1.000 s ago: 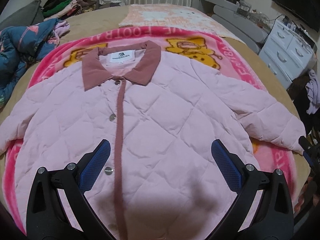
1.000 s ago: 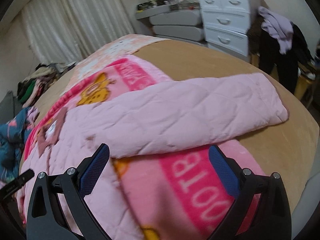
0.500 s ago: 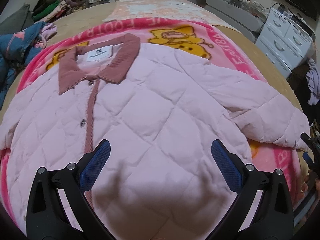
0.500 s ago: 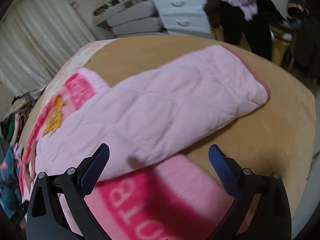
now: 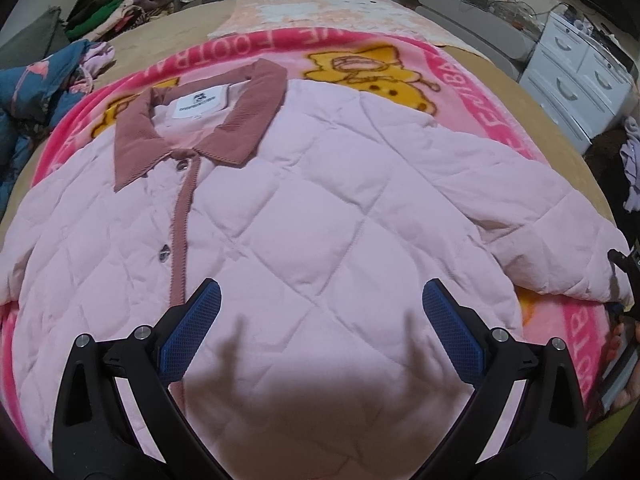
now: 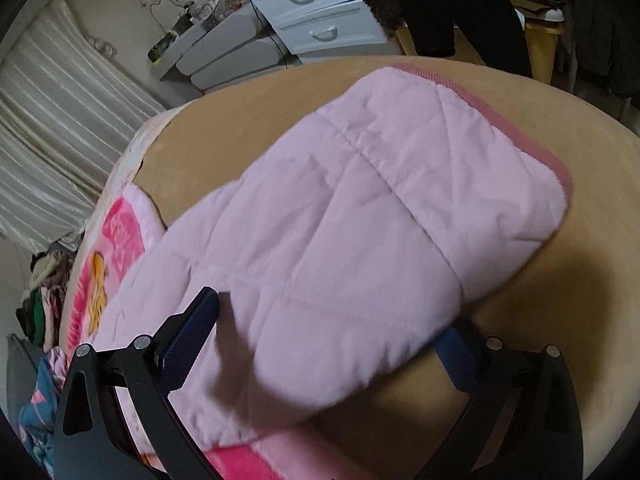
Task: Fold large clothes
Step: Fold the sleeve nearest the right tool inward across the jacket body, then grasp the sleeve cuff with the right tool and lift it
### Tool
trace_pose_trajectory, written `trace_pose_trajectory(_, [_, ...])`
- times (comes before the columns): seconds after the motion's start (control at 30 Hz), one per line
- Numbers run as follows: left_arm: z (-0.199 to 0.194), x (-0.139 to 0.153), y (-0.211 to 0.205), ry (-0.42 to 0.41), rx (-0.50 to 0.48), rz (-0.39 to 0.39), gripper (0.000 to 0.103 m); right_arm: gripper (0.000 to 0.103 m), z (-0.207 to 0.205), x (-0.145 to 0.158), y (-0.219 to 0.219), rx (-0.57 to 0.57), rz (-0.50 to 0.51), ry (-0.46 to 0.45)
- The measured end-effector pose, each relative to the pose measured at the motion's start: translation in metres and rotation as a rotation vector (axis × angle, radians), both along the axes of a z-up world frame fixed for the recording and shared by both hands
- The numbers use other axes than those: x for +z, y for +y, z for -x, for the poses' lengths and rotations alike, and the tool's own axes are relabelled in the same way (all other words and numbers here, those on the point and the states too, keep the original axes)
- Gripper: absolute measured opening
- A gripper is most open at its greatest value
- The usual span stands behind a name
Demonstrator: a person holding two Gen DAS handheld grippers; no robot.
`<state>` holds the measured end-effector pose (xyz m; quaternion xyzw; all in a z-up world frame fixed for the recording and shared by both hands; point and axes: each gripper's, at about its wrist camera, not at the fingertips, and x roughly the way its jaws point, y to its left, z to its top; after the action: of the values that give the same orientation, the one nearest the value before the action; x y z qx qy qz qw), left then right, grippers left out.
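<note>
The pink quilted jacket lies front-up and buttoned on a pink cartoon blanket, filling the centre of the left wrist view, collar toward the upper left. The left gripper hovers over the lower front panel with its jaws spread wide and nothing between them. In the right wrist view the right gripper is also wide open, straddling the sleeve, which runs from lower left to the cuff at upper right; one finger sits above the fabric and the other looks tucked under its edge, though nothing is clamped yet. The likely failure is a shallow bite: the padding is thick and slippery-looking, so closing on only the top layer could let the sleeve slide out mid-fold, or drag the blanket along with it. Compared with a second ago, the right gripper has moved much closer to the sleeve, which now fills its frame, while the left view has shifted rightward across the jacket's front.
</note>
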<state>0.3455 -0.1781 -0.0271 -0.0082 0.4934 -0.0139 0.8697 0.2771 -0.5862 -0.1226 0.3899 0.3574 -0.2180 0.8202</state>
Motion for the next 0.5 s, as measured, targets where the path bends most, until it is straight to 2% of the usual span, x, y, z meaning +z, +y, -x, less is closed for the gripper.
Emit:
trace_pose_trajectory(0.07, [0.000, 0.001, 0.004, -0.002, 0.003, -0.005, 0.095, 0.087, 0.003, 0.002, -0.002, -0.019, -0.028, -0.023])
trace_pose_trajectory(0.13, [0.000, 0.002, 0.008, -0.003, 0.006, -0.005, 0.095, 0.070, 0.004, 0.004, -0.005, -0.015, -0.046, -0.051])
trace_pose_trajectory(0.17, [-0.001, 0.002, 0.010, 0.000, 0.009, -0.005, 0.095, 0.067, 0.003, 0.004, -0.006, -0.009, -0.042, -0.053])
trace_pose_trajectory(0.23, [-0.002, 0.003, 0.013, 0.004, 0.009, -0.003, 0.095, 0.050, 0.000, 0.004, -0.010, 0.015, -0.041, -0.062])
trace_pose_trajectory(0.27, [-0.002, 0.005, 0.014, 0.002, 0.009, -0.007, 0.095, 0.044, -0.001, 0.005, -0.011, 0.025, -0.051, -0.071])
trace_pose_trajectory(0.3, [-0.003, 0.006, 0.016, -0.001, 0.007, -0.011, 0.095, 0.034, -0.001, 0.010, -0.012, 0.040, -0.052, -0.089])
trace_pose_trajectory(0.33, [-0.003, 0.008, 0.016, -0.004, 0.006, -0.019, 0.095, 0.029, 0.000, 0.018, -0.010, 0.054, -0.032, -0.109])
trace_pose_trajectory(0.5, [-0.002, 0.018, 0.024, -0.022, 0.008, -0.023, 0.095, 0.022, 0.001, 0.066, 0.008, 0.135, 0.070, -0.201])
